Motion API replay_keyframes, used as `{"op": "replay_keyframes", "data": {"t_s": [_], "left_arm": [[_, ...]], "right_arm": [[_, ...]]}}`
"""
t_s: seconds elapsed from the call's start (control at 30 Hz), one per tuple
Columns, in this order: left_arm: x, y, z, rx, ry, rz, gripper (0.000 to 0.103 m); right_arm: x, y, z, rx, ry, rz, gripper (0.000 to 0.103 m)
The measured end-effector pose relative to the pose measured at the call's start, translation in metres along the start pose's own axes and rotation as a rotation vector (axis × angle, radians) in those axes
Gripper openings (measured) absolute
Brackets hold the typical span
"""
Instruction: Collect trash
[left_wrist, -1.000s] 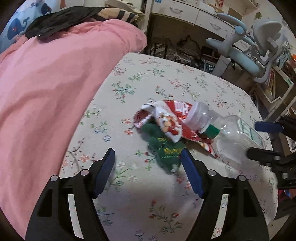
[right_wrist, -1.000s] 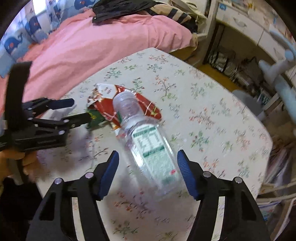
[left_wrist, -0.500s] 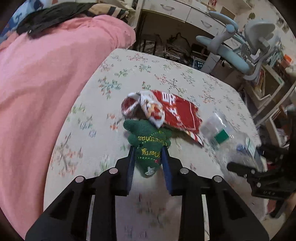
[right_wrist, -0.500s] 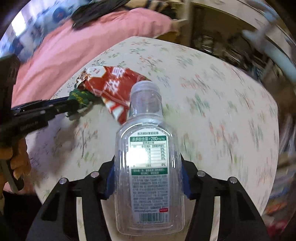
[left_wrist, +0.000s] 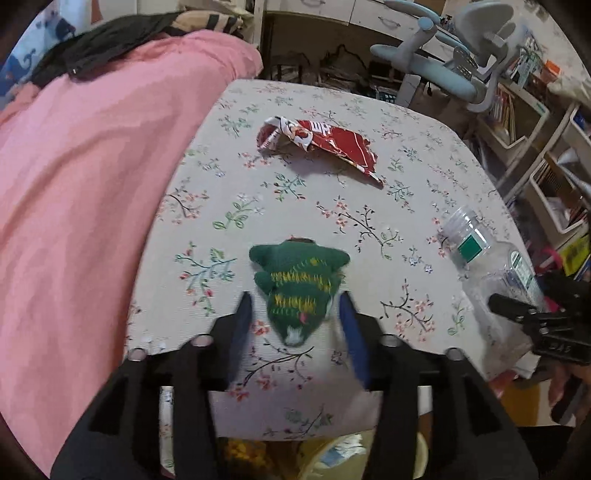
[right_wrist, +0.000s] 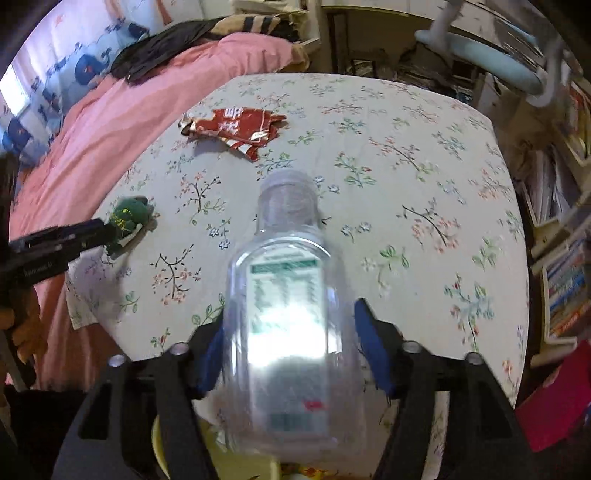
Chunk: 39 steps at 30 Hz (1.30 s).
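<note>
Green knit toy (left_wrist: 299, 291) between opening left gripper (left_wrist: 295, 314), clear bottle (right_wrist: 288, 321) between opening right gripper (right_wrist: 291, 343)

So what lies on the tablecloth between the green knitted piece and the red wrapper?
Nothing: in the left wrist view only bare floral tablecloth separates the green knitted piece from the red wrapper.

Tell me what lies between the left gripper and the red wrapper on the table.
Only the green knitted toy, sitting between the opening fingers of the left gripper. Beyond it, bare floral tablecloth runs to the red wrapper; nothing else intervenes.
</note>
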<state>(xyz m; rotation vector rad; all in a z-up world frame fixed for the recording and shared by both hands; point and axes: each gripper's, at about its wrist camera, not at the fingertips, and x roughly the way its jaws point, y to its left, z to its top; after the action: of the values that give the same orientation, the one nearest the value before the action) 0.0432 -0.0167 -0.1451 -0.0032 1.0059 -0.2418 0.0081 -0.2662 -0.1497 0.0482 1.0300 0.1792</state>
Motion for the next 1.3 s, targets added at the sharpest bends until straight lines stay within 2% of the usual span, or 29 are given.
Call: {"op": "replay_keyframes", "data": {"t_s": [0.07,0.2,0.6,1.3], "left_arm": [[-0.005,-0.001,-0.001,0.008,-0.013,0.014,0.06],[-0.009,-0.007,-0.001,0.03,-0.03,0.033,0.07],[-0.005,-0.014,0.007,0.056,-0.044,0.082,0.073],[-0.003,-0.03,0.007,0.141,-0.061,0.145,0.074]], "right_arm": [[-0.006,-0.001,-0.001,0.004,-0.031,-0.017,0.078],[-0.006,0.0,-0.003,-0.002,-0.032,-0.017,0.079],[-0.007,0.005,-0.004,-0.008,-0.047,0.009,0.081],[0.0,0.01,-0.004,-0.022,-0.03,-0.021,0.081]]}}
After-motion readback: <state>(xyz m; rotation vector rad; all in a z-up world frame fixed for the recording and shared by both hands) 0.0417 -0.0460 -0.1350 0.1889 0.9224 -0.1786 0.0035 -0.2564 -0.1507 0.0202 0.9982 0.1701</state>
